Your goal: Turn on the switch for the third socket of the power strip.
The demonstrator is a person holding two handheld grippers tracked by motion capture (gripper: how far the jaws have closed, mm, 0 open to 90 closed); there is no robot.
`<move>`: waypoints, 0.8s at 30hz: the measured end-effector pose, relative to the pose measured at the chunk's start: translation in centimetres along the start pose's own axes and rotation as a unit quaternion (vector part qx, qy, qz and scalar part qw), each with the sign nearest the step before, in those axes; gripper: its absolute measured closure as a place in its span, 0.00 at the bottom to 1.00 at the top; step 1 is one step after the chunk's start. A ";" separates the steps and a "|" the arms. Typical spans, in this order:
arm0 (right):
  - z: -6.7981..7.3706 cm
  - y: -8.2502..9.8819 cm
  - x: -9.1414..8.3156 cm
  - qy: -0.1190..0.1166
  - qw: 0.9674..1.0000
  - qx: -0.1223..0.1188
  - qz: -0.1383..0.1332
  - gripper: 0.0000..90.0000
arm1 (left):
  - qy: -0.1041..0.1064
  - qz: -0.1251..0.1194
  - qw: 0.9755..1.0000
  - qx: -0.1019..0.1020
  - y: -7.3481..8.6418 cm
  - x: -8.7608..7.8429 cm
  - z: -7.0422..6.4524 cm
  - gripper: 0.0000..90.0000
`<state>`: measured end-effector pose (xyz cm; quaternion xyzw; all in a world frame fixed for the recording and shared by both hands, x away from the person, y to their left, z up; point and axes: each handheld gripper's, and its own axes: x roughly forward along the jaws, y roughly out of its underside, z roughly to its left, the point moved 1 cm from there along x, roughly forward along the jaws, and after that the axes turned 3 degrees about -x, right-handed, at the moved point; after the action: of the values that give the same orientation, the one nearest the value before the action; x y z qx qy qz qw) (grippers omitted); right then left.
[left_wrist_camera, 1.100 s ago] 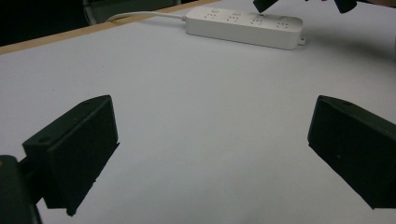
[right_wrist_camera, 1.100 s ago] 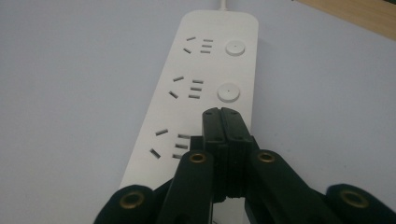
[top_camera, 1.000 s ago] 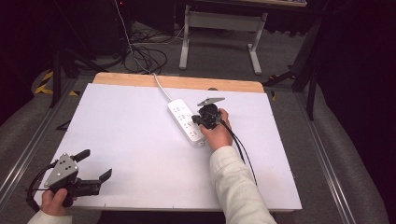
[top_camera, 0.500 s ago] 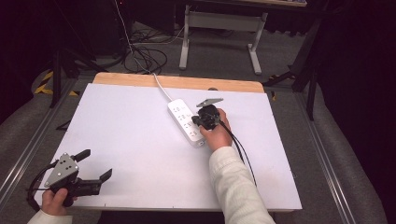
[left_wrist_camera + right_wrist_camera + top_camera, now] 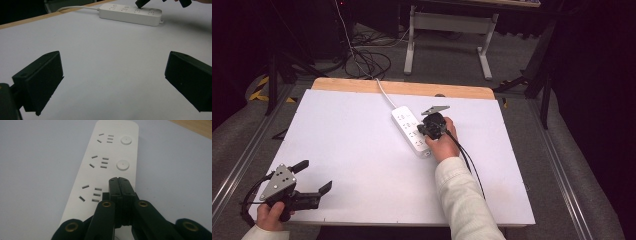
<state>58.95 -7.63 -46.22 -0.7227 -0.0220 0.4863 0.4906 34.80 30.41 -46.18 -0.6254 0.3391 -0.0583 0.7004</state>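
My right gripper [image 5: 119,180], jaws pressed together on nothing, tips on the strip [image 5: 413,131] mid-table, likely at a switch; rigid, light, it may skid; left gripper [image 5: 314,180] gapes wide, empty, near corner.

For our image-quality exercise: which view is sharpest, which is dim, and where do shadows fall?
Right gripper view: power strip sharp, evenly lit, closed right gripper crisp. Left gripper view: dimmer, left gripper soft, faint shadow beneath strip. High view: bright table, dark surroundings.
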 end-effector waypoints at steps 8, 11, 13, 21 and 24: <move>-0.2 -0.1 0.1 -0.006 1.000 0.013 0.010 1.00 | -0.002 -0.003 1.000 0.000 0.0 -0.1 0.0 0.02; -0.1 -0.2 0.1 -0.002 1.000 0.013 0.015 1.00 | -0.004 -0.004 1.000 0.002 -0.1 -0.2 0.1 0.02; -0.1 -0.3 0.1 -0.001 1.000 0.013 0.018 1.00 | -0.004 -0.005 1.000 0.002 0.0 -0.2 0.1 0.02; -0.2 -0.3 0.1 -0.011 0.999 0.028 0.023 1.00 | -0.003 -0.005 1.000 0.000 0.0 -0.1 0.0 0.02; -0.2 -0.3 0.0 -0.009 0.999 0.026 0.024 1.00 | -0.003 -0.004 1.000 -0.002 0.0 -0.1 0.0 0.02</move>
<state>59.21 -7.59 -46.06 -0.7054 0.0041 0.5050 0.4973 34.74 30.45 -46.11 -0.6284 0.3343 -0.0588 0.6999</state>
